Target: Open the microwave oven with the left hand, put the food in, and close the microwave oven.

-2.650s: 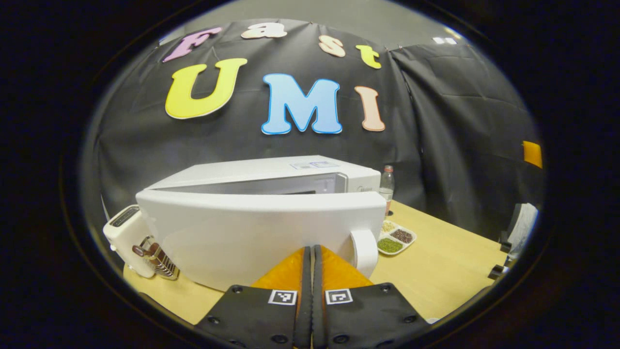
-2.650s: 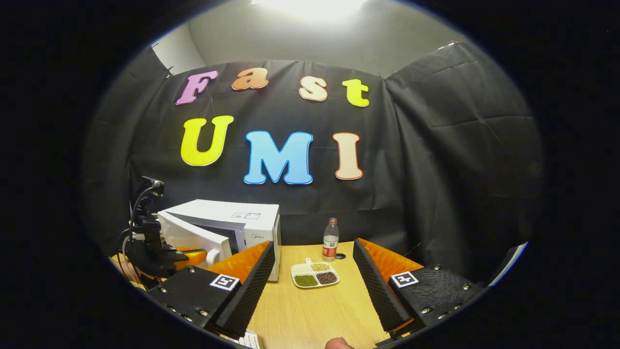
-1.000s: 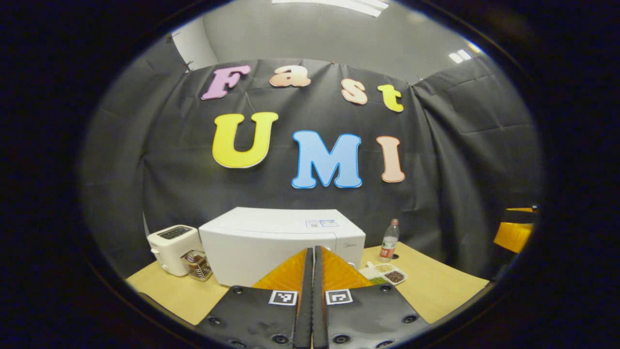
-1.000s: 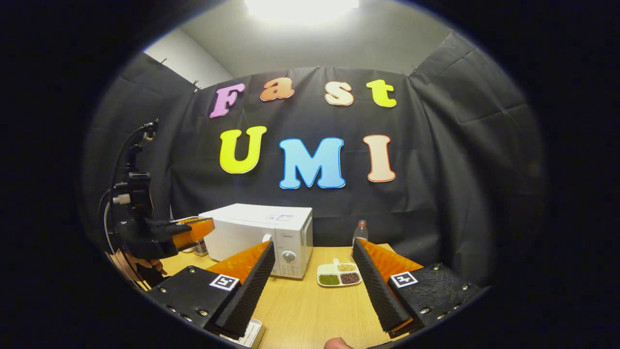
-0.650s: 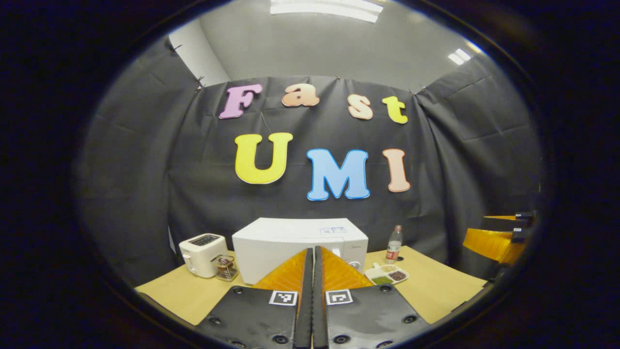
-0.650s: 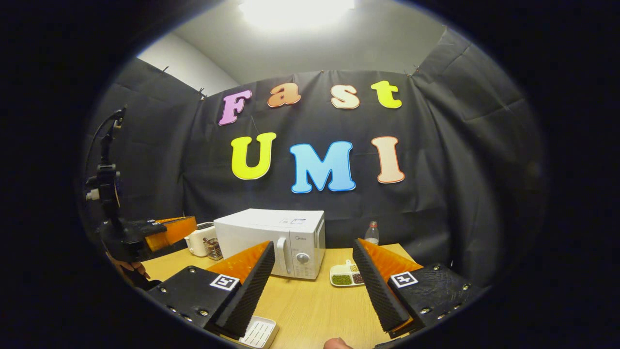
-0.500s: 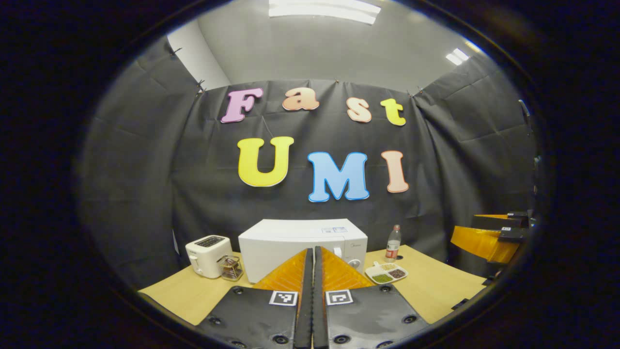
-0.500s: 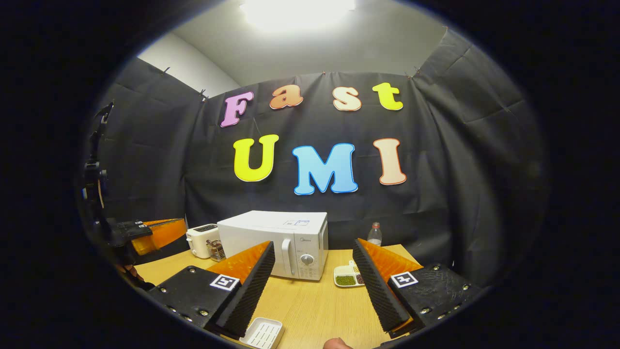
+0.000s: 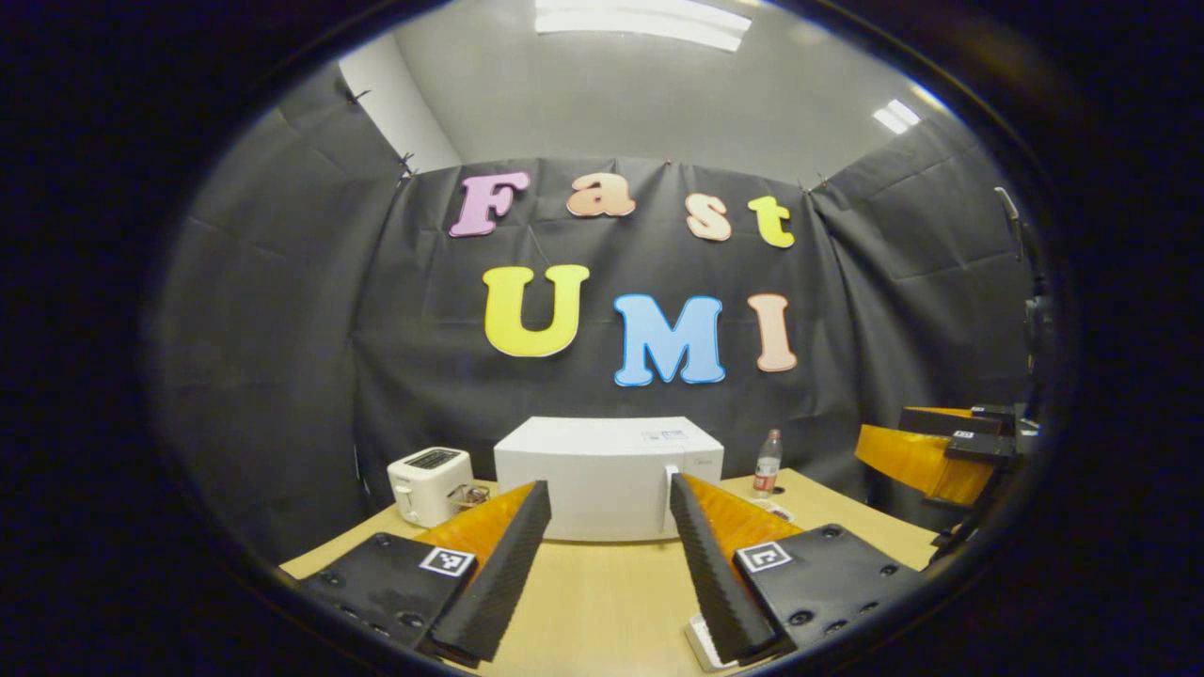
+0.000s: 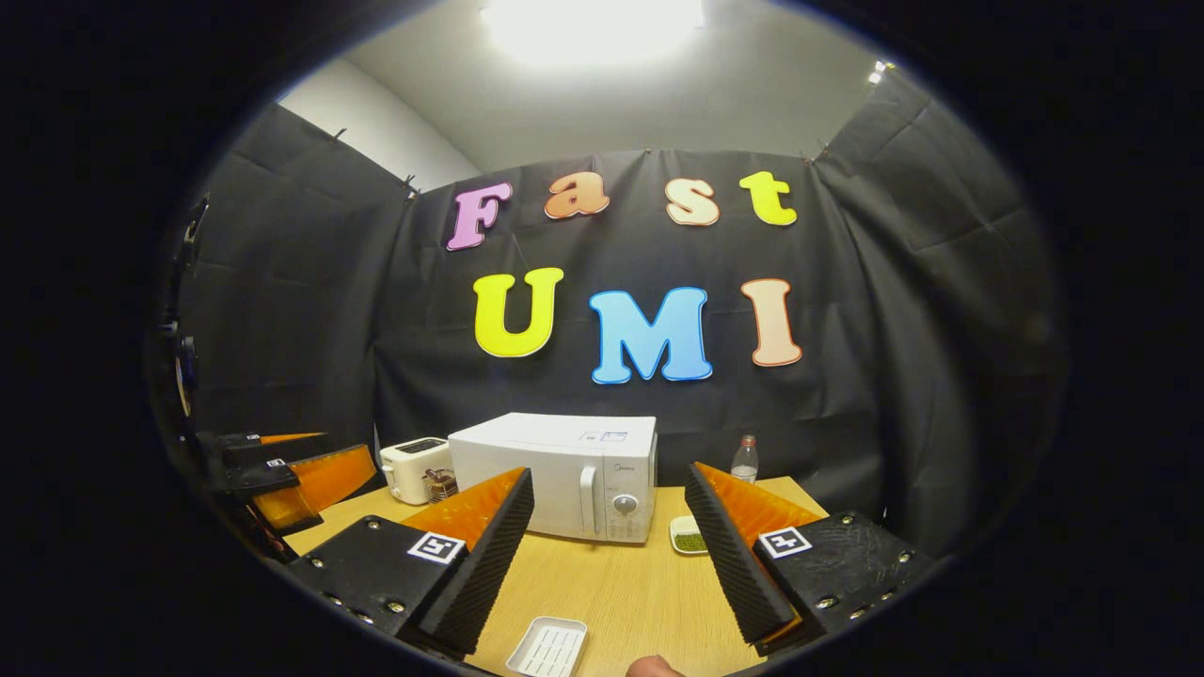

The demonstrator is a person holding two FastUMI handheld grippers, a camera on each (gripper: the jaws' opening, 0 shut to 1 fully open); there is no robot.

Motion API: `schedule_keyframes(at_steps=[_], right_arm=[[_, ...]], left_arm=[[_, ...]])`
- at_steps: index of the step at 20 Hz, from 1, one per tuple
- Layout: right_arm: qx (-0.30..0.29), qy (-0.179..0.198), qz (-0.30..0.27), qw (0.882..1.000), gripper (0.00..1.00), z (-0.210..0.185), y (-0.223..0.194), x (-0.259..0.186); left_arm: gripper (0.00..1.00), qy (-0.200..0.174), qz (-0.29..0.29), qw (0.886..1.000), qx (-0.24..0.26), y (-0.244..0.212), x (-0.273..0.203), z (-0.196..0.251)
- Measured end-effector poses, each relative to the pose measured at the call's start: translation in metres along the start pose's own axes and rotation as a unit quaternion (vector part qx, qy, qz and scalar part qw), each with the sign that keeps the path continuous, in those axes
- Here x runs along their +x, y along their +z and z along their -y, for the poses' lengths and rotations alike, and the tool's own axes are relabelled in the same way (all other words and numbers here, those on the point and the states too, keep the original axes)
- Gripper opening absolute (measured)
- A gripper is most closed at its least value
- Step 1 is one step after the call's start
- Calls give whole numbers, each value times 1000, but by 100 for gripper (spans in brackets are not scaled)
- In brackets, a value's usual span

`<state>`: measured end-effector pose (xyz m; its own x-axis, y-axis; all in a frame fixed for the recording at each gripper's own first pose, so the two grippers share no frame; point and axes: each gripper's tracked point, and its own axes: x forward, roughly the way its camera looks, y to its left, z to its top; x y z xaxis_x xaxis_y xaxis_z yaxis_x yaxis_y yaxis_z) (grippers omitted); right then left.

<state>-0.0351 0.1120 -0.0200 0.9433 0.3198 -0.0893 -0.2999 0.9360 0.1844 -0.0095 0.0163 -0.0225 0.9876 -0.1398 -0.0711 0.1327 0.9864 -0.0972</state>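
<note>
1. White microwave (image 9: 607,480) sits door-shut at the counter's (image 10: 621,583) back edge, toaster (image 9: 429,484) just beside it.
2. Left gripper (image 9: 602,555) hangs wide open, holding nothing.
3. Right gripper (image 10: 611,555) is wide open too, empty, near a small white tray (image 10: 547,647) at the front edge.

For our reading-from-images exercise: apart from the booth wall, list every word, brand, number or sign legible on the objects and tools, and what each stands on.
No text here can be quoted.
Mark on the microwave front: too small to read.
Sticker on its top: too small to read.
Bottle label: blurred.
Square tags: coded patterns, no words.
</note>
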Motion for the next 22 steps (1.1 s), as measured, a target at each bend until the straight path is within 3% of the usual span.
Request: schedule_keyframes(at_steps=[1, 4, 18, 20, 22], right_arm=[[-1, 1, 0, 1000, 98, -3, 0, -1], [0, 0, 2, 1000, 98, -9, 0, -2], [-10, 7, 16, 1000, 98, -29, 11, 2], [-11, 4, 18, 1000, 98, -30, 12, 2], [-10, 2, 18, 1000, 98, -30, 12, 3]], left_arm=[[94, 4, 2, 1000, 1, 1, -2, -6], [99, 12, 10, 1000, 5, 8, -8, -14], [98, 41, 30, 999, 19, 20, -23, -39], [94, 43, 30, 998, 22, 21, -23, -42], [99, 46, 32, 998, 21, 22, -21, -45]])
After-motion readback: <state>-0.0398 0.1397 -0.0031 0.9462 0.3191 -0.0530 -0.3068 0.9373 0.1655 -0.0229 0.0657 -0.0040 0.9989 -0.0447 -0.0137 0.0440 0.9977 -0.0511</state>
